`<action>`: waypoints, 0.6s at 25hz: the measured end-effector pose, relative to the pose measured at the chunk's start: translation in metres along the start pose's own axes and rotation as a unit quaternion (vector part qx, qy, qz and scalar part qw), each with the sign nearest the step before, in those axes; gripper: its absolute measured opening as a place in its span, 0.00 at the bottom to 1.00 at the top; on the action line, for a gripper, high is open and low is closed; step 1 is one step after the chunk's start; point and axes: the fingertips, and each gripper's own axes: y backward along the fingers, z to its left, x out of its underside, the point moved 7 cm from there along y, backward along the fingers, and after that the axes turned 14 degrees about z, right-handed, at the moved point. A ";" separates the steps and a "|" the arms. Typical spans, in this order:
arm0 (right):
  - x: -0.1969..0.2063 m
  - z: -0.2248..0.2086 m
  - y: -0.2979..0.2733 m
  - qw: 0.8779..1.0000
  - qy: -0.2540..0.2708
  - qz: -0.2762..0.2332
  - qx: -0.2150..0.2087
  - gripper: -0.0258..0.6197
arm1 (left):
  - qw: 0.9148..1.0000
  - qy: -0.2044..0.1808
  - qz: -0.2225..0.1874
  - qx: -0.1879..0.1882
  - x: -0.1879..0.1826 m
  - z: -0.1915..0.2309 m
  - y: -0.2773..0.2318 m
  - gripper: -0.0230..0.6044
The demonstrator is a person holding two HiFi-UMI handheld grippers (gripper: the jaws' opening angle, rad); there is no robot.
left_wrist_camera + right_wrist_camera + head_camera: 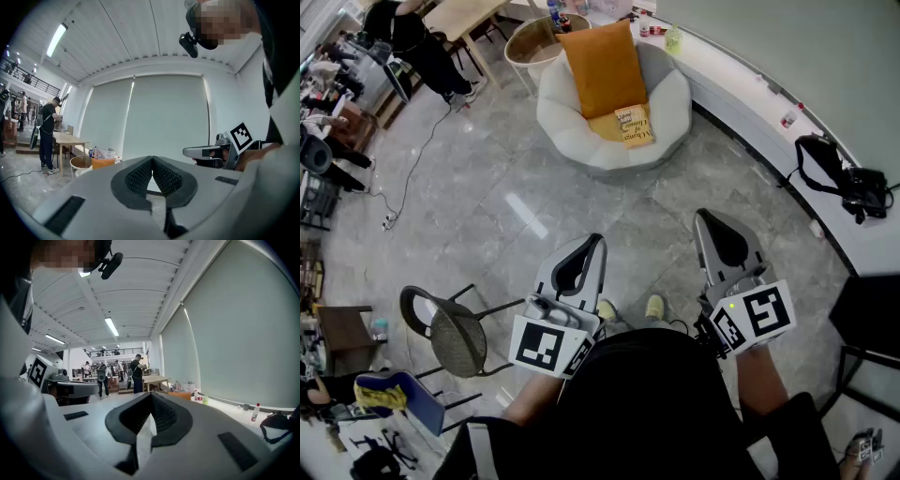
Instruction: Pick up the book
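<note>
Currently: book point(634, 125) lies well ahead of both tongs, on the seat of a round pale padded chair point(675, 103), touching an orange cushion point(602, 66). Its long axis runs roughly away from the person. Left tongs point(594, 240) and right tongs point(704, 215) are both closed, nothing between them, about equally far off. Cover flat, tan, matte; seat soft, likely yielding.

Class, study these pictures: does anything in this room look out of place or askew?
Only mildly: the book lies skewed on the seat of the white armchair, at the foot of the orange cushion. A black bag sits on the white ledge, its strap sprawled beside it. Nothing looks spilled or broken.
</note>
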 end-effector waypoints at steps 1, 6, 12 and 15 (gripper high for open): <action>0.000 -0.005 0.003 1.000 -0.001 -0.002 0.000 0.04 | 1.000 0.002 0.000 0.001 -0.002 -0.004 -0.002 0.06; 0.002 -0.027 0.021 0.999 -0.030 -0.027 -0.002 0.04 | 1.000 0.008 -0.007 -0.004 -0.006 -0.021 -0.007 0.06; 0.009 -0.041 0.028 0.999 -0.031 -0.037 -0.014 0.04 | 1.000 0.005 -0.009 -0.026 -0.006 -0.034 -0.004 0.06; 0.009 -0.041 0.027 0.998 -0.032 -0.040 -0.021 0.04 | 0.999 0.005 -0.006 -0.036 -0.005 -0.035 0.001 0.06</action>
